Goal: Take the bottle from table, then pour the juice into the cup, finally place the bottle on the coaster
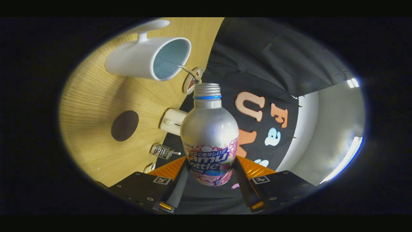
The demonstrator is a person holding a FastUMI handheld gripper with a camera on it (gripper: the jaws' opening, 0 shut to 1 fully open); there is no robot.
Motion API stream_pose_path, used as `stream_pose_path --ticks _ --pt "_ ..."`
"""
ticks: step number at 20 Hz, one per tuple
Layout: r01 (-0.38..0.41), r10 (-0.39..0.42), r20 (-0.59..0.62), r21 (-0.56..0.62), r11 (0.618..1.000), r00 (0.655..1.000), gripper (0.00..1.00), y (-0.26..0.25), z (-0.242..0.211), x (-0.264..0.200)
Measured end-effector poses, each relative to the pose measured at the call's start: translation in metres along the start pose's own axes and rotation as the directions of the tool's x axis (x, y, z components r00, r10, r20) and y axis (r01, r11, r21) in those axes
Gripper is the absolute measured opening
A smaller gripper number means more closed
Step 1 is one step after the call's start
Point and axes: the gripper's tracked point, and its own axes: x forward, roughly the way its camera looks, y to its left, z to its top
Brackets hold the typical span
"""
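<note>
The claw (210,175) pinches the silver bottle (210,135) between both fingers, spread only to its width. From the uncapped mouth at twelve o'clock a thin stream runs into the white cup (145,59) at eleven. The dark coaster (125,125) lies at nine on the wooden table (93,96).

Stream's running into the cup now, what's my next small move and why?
Probably hold this tilt: the gripper is shut on the bottle, and a thin stream from its mouth lands inside the cup. The coaster waits on the table for afterwards.
</note>
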Motion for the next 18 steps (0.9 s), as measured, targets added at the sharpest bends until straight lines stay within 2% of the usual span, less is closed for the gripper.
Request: stream_pose_path --ticks 18 --pt "0.050 -0.046 0.053 -0.077 0.996 0.998 0.75 -0.011 0.004 0.006"
